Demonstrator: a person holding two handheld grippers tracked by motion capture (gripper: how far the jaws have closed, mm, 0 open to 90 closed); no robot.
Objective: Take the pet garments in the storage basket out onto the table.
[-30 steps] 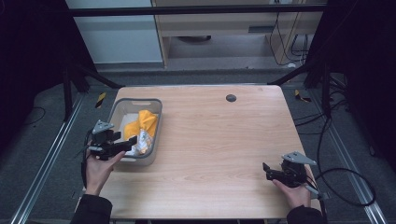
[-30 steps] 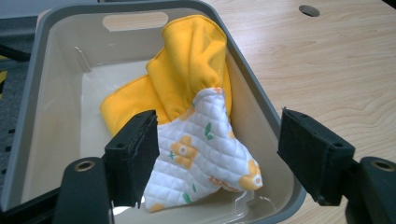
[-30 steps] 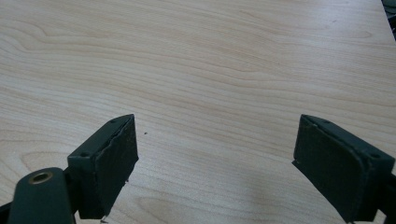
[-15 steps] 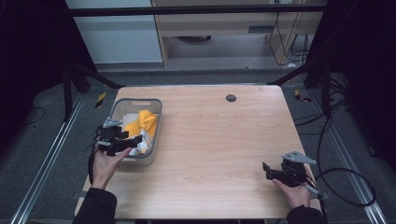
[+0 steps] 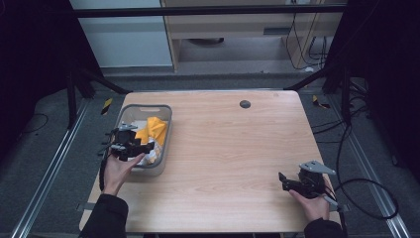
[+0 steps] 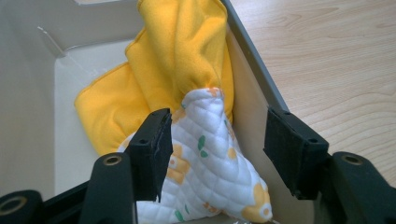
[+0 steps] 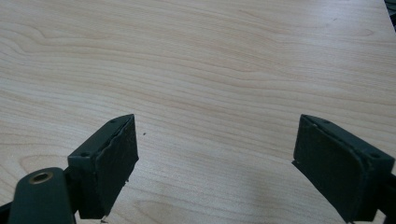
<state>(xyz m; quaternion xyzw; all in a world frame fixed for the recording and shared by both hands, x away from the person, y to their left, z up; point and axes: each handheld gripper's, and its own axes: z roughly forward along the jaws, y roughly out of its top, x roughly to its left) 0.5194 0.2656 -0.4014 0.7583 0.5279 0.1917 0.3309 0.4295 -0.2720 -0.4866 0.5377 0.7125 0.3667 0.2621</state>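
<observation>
A grey plastic bin (image 5: 167, 134) stands at the table's left side with a yellow cloth (image 5: 153, 128) and a white quilted patterned cloth (image 5: 152, 150) in it. My left gripper (image 5: 141, 148) reaches into the bin from the left. In the left gripper view the white cloth (image 6: 210, 158) lies between the jaws of the left gripper (image 6: 217, 135), under the yellow cloth (image 6: 187, 51). The jaws have just been closing; the left pad (image 6: 156, 144) touches the cloth, while the right pad (image 6: 292, 154) stands apart by the bin's rim. My right gripper (image 5: 283, 181) (image 7: 217, 154) rests open on bare wood.
The wooden table (image 5: 233, 148) has a small black round disc (image 5: 244, 104) near its far edge. The bin's pale inner wall (image 6: 28, 93) rises at the left of the left gripper view. Dark frame posts and cables surround the table.
My left gripper has moved right, into the bin and over the cloths, and its jaws have narrowed. The right gripper has stayed in place.
</observation>
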